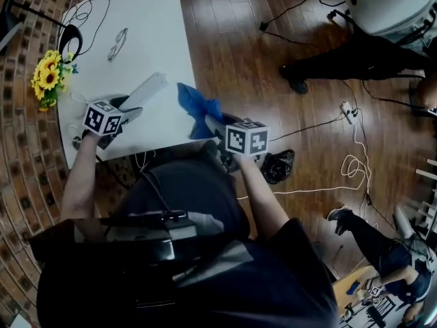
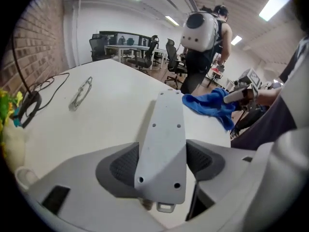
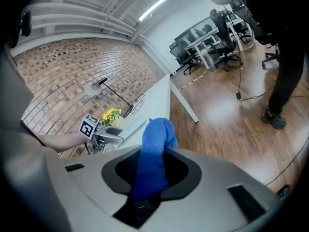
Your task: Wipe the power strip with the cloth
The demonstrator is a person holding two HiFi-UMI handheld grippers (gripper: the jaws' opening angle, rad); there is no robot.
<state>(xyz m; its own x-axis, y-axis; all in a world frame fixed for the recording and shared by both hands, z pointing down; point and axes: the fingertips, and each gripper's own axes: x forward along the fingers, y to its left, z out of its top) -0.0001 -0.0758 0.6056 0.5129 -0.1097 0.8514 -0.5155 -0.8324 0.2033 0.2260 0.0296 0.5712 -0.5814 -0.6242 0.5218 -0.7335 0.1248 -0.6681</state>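
Straddles power strip (image 2: 164, 129) on white worktop (image 2: 104, 122), lower centre, with left gripper (image 2: 164, 164) spread; pinches blue cloth (image 3: 157, 139) in right gripper (image 3: 153, 174), centre frame.

Head view looks steeply down on the table (image 1: 147, 33) from above. Left gripper view sits low and close over it; right gripper view looks along it from just off the edge. All three catch the cloth (image 1: 196, 106).
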